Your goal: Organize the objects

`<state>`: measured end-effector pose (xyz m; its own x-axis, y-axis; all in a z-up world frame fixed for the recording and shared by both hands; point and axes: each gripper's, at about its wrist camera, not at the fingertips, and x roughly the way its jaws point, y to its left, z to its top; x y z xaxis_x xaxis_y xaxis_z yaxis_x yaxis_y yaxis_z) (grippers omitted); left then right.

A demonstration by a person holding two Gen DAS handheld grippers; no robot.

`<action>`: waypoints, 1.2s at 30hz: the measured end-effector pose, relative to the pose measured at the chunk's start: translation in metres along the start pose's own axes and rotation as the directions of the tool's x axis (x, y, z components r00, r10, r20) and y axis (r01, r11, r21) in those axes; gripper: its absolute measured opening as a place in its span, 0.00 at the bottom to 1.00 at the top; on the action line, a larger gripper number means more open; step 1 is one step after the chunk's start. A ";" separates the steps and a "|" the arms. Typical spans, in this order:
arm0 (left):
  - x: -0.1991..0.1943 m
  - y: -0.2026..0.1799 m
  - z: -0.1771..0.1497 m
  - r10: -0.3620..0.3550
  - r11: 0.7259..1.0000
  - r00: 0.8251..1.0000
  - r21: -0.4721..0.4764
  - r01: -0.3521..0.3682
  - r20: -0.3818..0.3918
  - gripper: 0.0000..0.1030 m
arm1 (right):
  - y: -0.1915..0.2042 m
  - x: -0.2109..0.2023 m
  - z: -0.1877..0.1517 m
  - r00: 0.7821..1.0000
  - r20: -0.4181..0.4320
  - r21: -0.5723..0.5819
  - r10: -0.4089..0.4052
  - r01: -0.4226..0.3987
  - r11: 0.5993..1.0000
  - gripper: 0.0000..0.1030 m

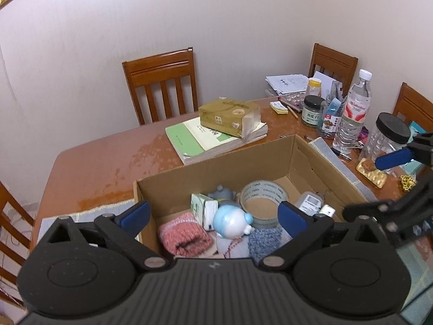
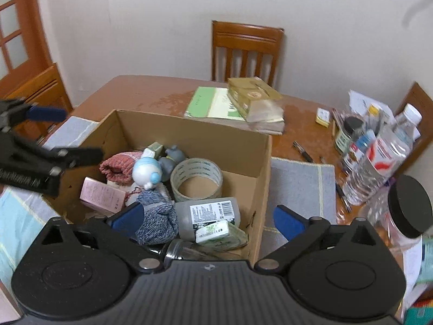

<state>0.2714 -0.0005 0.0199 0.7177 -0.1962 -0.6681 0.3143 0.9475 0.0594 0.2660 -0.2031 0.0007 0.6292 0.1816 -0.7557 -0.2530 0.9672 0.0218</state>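
Note:
An open cardboard box stands on the brown table. In it lie a pink rolled sock, a blue-white toy figure, a tape roll, a grey-blue sock, a pink carton, a clear bottle and a green pack. My left gripper is open and empty above the box's near-left part. My right gripper is open and empty above the box's near-right corner.
A green book with a gold tissue box lies beyond the box. Bottles and jars cluster at the right: a water bottle and a black-lidded jar. Pens, papers and blister packs lie there. Wooden chairs surround the table.

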 end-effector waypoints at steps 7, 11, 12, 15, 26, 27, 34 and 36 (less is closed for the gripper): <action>-0.012 0.003 -0.010 0.040 0.994 0.997 -0.101 -0.048 -0.071 0.97 | 0.001 0.001 0.007 0.993 -0.054 0.070 -0.106 0.109 0.992 1.00; -0.016 0.004 -0.026 0.076 0.980 0.991 -0.177 -0.094 -0.111 0.98 | 0.007 0.003 0.000 0.990 -0.087 0.110 -0.112 0.122 0.986 1.00; -0.017 0.004 -0.031 0.095 0.974 0.988 -0.194 -0.118 -0.124 0.98 | 0.010 0.003 -0.003 0.989 -0.094 0.115 -0.117 0.127 0.985 1.00; -0.020 0.005 -0.042 0.106 0.958 0.983 -0.251 -0.142 -0.149 0.97 | 0.018 0.002 -0.013 0.984 -0.115 0.142 -0.139 0.154 0.978 1.00; -0.033 -0.004 -0.060 0.180 0.948 0.963 -0.226 -0.224 -0.201 0.97 | 0.038 -0.011 -0.035 0.983 -0.149 0.204 -0.111 0.140 0.969 1.00; -0.035 -0.004 -0.059 0.175 0.949 0.965 -0.228 -0.219 -0.197 0.97 | 0.040 -0.012 -0.036 0.982 -0.150 0.199 -0.114 0.143 0.970 1.00; -0.040 -0.007 -0.056 0.185 0.943 0.960 -0.235 -0.234 -0.211 0.97 | 0.050 -0.018 -0.034 0.982 -0.145 0.162 -0.123 0.146 0.976 1.00; -0.040 -0.006 -0.056 0.191 0.939 0.953 -0.238 -0.247 -0.234 0.98 | 0.051 -0.020 -0.034 0.982 -0.143 0.159 -0.127 0.149 0.976 1.00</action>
<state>0.2062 0.0158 0.0050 0.5986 0.0529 -0.7993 -0.0299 0.9986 0.0436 0.2158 -0.1631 -0.0053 0.5445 0.0301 -0.8382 -0.0364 0.9993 0.0122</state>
